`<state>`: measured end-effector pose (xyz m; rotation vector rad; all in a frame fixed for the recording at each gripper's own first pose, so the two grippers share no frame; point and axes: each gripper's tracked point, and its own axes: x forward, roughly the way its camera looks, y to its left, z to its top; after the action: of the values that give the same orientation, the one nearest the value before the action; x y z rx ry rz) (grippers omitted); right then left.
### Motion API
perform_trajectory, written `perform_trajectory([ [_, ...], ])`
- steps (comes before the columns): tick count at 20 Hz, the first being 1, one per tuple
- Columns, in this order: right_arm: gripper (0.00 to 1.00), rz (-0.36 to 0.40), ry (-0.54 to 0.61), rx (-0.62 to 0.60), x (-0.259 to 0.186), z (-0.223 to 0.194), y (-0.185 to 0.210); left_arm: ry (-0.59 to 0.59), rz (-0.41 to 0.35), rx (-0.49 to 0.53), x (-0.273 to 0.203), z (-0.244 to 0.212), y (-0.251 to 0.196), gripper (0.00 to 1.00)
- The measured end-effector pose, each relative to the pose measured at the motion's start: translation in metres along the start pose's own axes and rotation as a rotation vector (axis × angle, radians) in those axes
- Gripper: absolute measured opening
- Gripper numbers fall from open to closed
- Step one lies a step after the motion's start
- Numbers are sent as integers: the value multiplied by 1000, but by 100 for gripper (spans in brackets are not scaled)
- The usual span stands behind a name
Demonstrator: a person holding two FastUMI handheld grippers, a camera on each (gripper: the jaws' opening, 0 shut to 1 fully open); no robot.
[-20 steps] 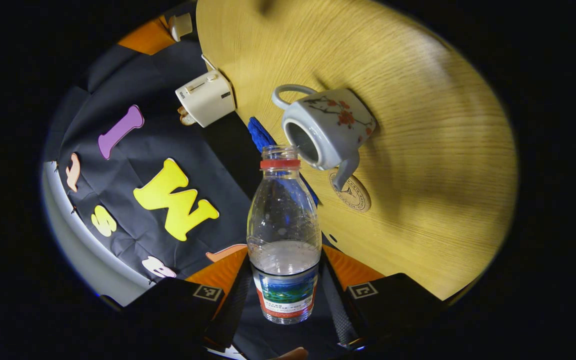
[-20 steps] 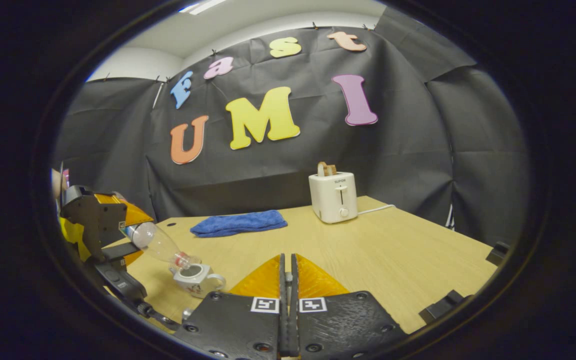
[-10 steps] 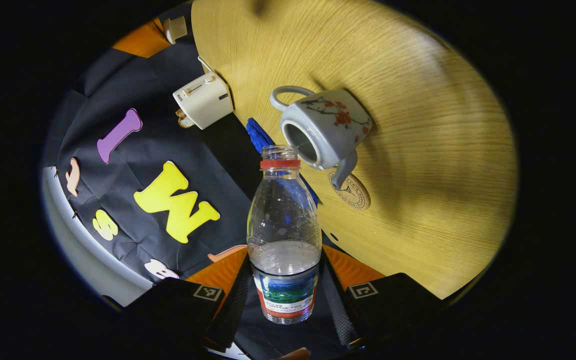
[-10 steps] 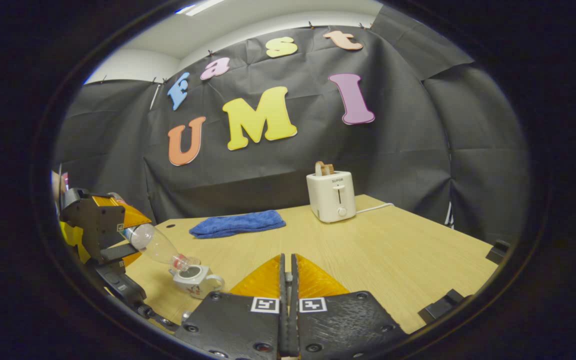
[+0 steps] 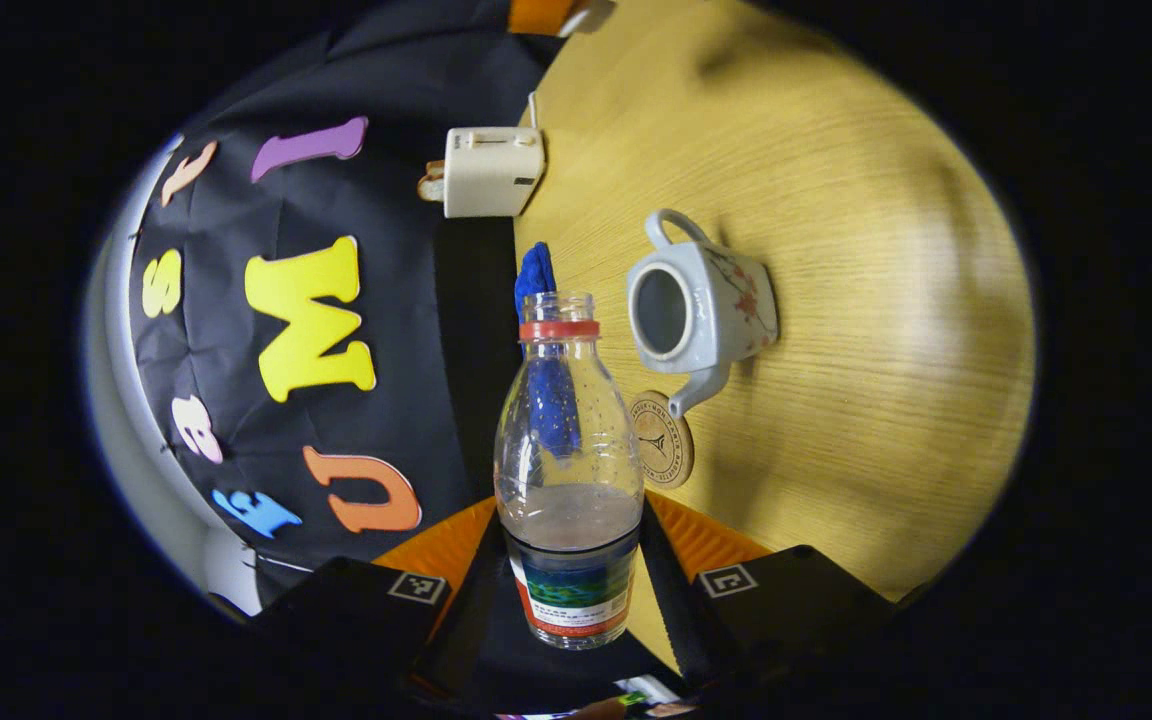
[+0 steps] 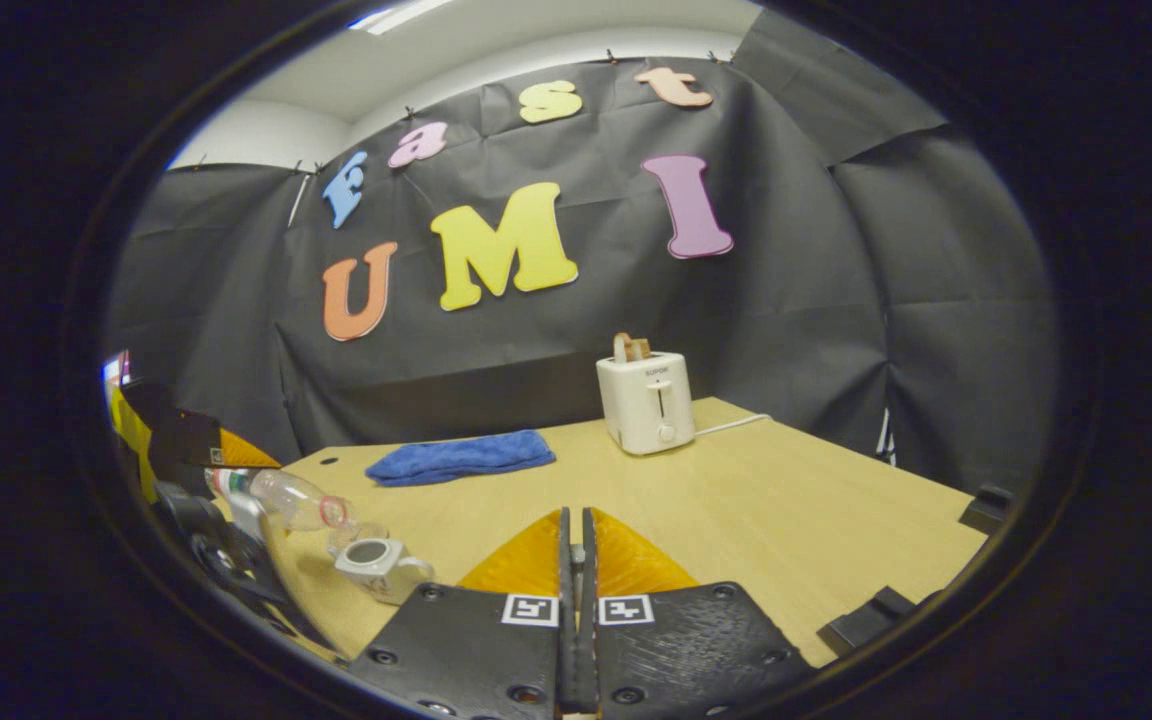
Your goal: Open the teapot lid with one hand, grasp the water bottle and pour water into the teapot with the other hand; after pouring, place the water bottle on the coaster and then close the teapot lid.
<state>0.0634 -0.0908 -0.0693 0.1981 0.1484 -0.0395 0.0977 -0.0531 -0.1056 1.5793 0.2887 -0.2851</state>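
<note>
A: Clear plastic sits between the left gripper [image 5: 568,600]'s two fingers: the water bottle [image 5: 568,470], clamped at its labelled base, uncapped, lying nearly level in the right gripper view, its mouth close above the teapot [image 5: 701,305].

B: And the right gripper [image 6: 576,610]?

A: Fingers pressed flat together. Whether anything thin is between them, I cannot tell.

B: What does the left gripper view add?

A: It looks straight into the teapot's lidless opening (dark inside), and shows the coaster [image 5: 663,452] just beside the spout, bare.

B: And the other view?

A: From the right gripper view, the teapot stands upright near the table [image 6: 786,510]'s near-left edge. A blue cloth [image 6: 461,457] and a white toaster [image 6: 644,400] sit well apart at the back, with open wood between.
</note>
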Motion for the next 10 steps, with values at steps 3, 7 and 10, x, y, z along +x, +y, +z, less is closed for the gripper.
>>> perform_trajectory([
  [3,0,-3,23,12,3,-6,-2,-34,-13,-164,0,-2,6,77],
  [7,0,0,20,2,2,-8,2,-121,7,-426,-1,0,20,76],
  [10,0,11,24,-12,5,-13,9,-202,60,-634,-2,6,35,76],
])
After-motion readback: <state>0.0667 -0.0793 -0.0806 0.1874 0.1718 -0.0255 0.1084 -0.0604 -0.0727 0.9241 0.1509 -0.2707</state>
